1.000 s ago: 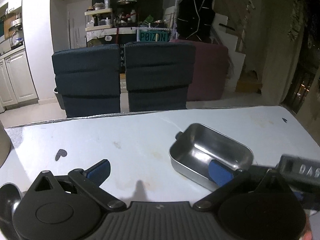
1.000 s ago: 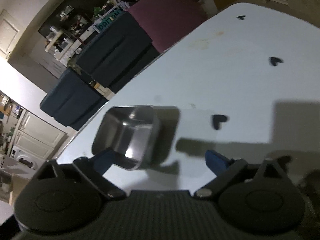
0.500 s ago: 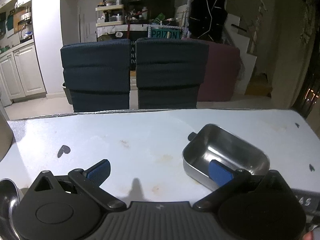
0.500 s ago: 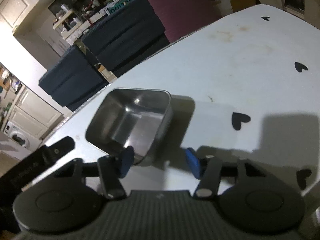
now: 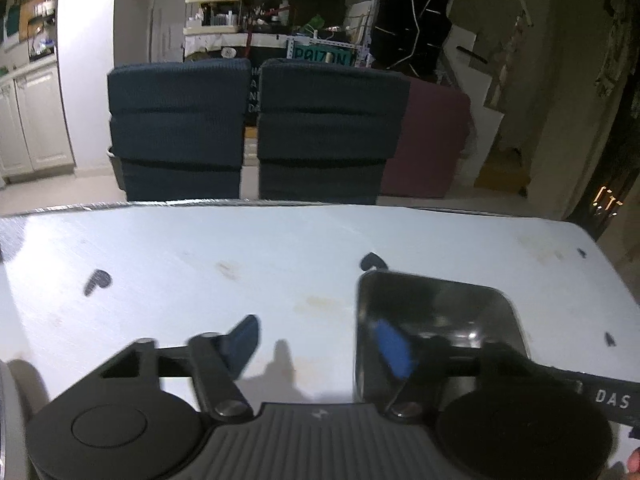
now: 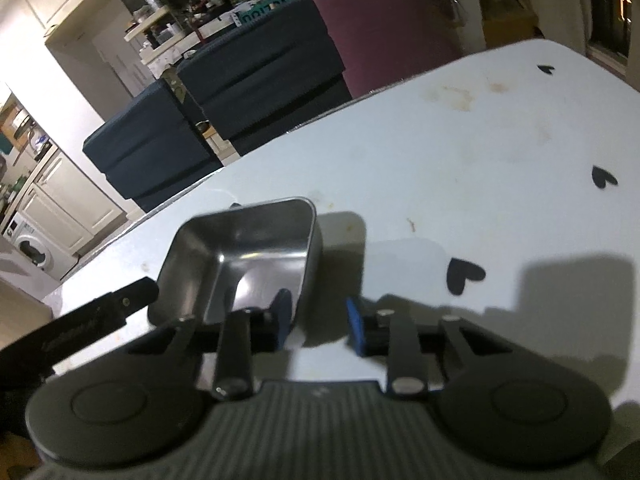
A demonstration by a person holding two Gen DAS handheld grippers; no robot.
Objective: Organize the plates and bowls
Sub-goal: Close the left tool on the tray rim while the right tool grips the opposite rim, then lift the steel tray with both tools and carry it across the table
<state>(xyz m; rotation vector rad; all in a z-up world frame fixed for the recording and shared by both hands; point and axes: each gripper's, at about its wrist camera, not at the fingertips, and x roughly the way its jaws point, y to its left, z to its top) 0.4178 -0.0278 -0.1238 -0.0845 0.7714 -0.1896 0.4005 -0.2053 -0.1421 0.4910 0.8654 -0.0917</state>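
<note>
On the pale table (image 5: pixel 248 264), printed with small dark hearts, a rectangular steel dish (image 6: pixel 244 256) sits at the near side, between the two grippers. From the left wrist camera, the left gripper (image 5: pixel 318 344) straddles the dish's left wall: its right blue finger (image 5: pixel 390 346) is inside the dish and its left finger (image 5: pixel 242 340) is outside over bare table, with a clear gap to the wall, so nothing is clamped; its jaws have just been closing to about half width. From the right wrist camera, the right gripper (image 6: pixel 318 318) straddles the dish's right wall: its left finger (image 6: pixel 282 314) is inside the dish near the corner and its right finger (image 6: pixel 356 326) is outside. Its jaws have just been closing to a narrow gap; whether the pads press the wall cannot be determined. Beyond the table's far edge stand two dark blue chairs (image 5: pixel 256 128) and a maroon one (image 5: pixel 432 140).
</note>
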